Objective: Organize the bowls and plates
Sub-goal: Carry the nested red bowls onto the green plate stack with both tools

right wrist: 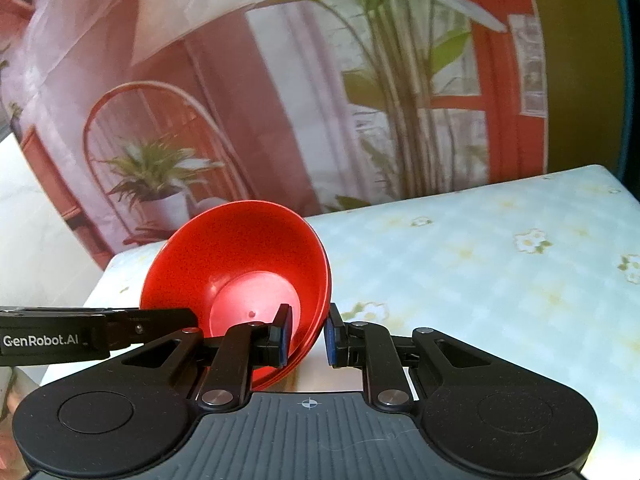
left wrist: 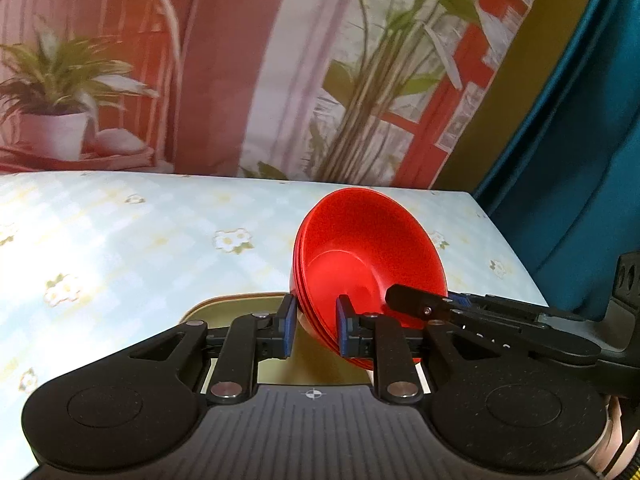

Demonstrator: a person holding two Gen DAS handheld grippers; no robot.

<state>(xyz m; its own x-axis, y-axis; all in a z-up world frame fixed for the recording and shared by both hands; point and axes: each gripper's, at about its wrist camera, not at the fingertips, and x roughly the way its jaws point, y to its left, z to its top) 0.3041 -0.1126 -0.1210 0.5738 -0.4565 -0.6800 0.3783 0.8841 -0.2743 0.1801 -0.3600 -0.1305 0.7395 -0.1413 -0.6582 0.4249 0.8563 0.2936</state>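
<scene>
A stack of nested red bowls [left wrist: 360,264] is held tilted above the table, its opening facing each camera. My left gripper [left wrist: 314,328] is shut on the stack's rim, one pad inside, one outside. My right gripper [right wrist: 306,336] is shut on the opposite rim of the same stack [right wrist: 244,272]. The right gripper's finger shows in the left wrist view [left wrist: 416,304], and the left gripper's finger shows in the right wrist view [right wrist: 96,332]. A beige plate [left wrist: 240,312] lies on the table just under the left gripper, partly hidden.
The table has a pale blue floral cloth [left wrist: 140,232] that also shows in the right wrist view [right wrist: 500,264]. A printed backdrop with plants [left wrist: 280,72] hangs behind the far edge. A teal curtain [left wrist: 580,140] is at the right.
</scene>
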